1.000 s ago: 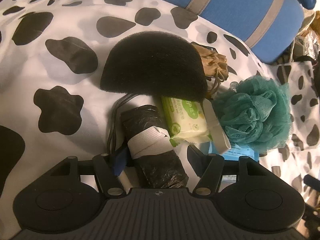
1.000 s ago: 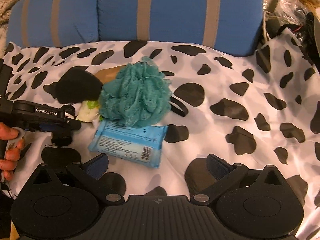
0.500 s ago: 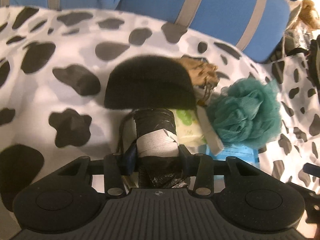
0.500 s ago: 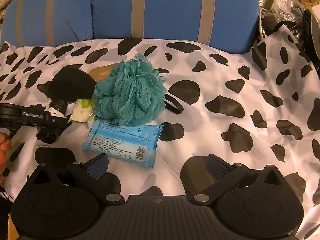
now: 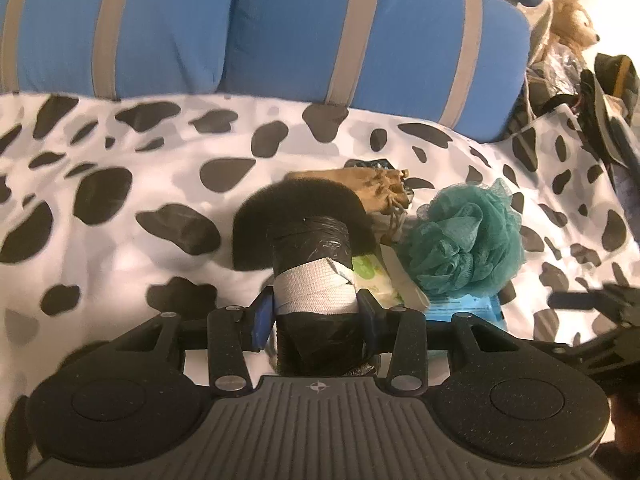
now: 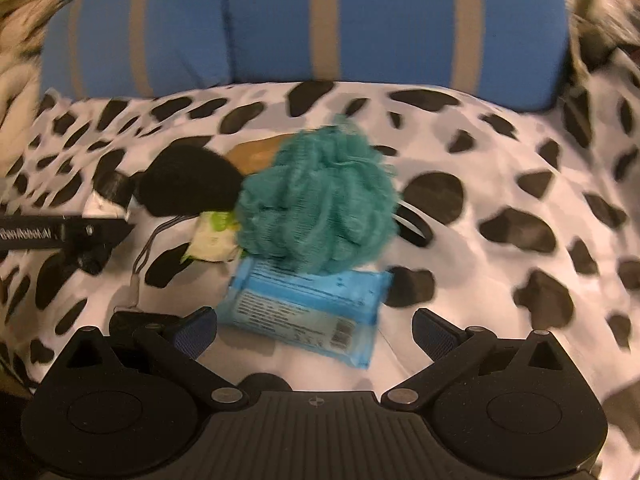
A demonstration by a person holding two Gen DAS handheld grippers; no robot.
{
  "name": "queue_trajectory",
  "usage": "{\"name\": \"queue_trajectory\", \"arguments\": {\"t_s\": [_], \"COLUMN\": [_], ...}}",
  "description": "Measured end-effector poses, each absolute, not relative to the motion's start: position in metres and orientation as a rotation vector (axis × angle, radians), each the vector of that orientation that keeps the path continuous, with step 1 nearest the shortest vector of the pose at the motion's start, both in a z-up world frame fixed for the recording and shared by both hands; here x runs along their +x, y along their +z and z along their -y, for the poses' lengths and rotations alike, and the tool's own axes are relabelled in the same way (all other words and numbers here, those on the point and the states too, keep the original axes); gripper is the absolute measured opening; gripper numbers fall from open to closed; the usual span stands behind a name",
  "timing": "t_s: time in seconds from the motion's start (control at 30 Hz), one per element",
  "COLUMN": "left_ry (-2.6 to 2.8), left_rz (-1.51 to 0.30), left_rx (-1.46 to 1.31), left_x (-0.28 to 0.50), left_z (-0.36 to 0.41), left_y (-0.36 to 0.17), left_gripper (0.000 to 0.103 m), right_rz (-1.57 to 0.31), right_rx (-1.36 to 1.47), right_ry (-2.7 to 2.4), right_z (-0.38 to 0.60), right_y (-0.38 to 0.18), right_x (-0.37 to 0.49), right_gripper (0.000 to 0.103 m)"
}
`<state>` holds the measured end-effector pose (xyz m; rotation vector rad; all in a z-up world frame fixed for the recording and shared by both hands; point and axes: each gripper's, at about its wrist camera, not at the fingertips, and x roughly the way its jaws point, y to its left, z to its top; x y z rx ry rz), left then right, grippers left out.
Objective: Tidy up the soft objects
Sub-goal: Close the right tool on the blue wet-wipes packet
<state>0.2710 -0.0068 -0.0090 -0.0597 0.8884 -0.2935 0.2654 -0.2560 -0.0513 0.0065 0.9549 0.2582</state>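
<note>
Left wrist view: the left gripper (image 5: 316, 312) is seen clamped on a black plastic-wrapped roll (image 5: 316, 276), its blue pads pressed against the white band wound round the roll's middle, and the roll is held off the cow-print sheet (image 5: 120, 264). Beyond the roll a black foam pad (image 5: 256, 220) is laid on the sheet, with a tan drawstring pouch (image 5: 380, 192) just behind it. To the right a green-and-white wipes pack (image 5: 372, 276) is partly covered by the roll, and a teal mesh bath pouf (image 5: 464, 240) is set beside it, resting partly on a blue wipes pack (image 5: 468, 308). Blue cushions with tan stripes (image 5: 280, 28) are lined up behind the sheet, and a plush bear (image 5: 572, 20) is seen at the far right. In the right wrist view the right gripper (image 6: 314, 328) is held with its fingers spread wide and nothing pinched; the blue wipes pack (image 6: 304, 304) lies on the sheet just ahead, between the fingertips' lines, with the pouf (image 6: 320, 200) touching its far edge. A black band (image 6: 416, 228) is partly hidden behind the pouf.
</note>
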Motion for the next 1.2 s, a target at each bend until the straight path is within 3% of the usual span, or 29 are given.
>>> {"name": "queue_trajectory", "arguments": {"t_s": [0.57, 0.97, 1.2], "left_ry": [-0.336, -0.34, -0.341], "left_rz": [-0.865, -0.883, -0.881], "left_rx": [-0.09, -0.071, -0.054], "left_x": [0.268, 0.271, 0.269], "left_z": [-0.01, -0.006, -0.002], "left_y": [0.005, 0.0, -0.002], "left_gripper": [0.042, 0.042, 0.042], "right_rz": [-0.946, -1.033, -1.061], "right_rx": [-0.381, -0.292, -0.3], "right_ry": [0.528, 0.605, 0.611], "right_z": [0.212, 0.22, 0.214], "right_y": [-0.109, -0.118, -0.111], "right_x": [0.301, 0.329, 0.312], "right_gripper": [0.101, 0.102, 0.081]}}
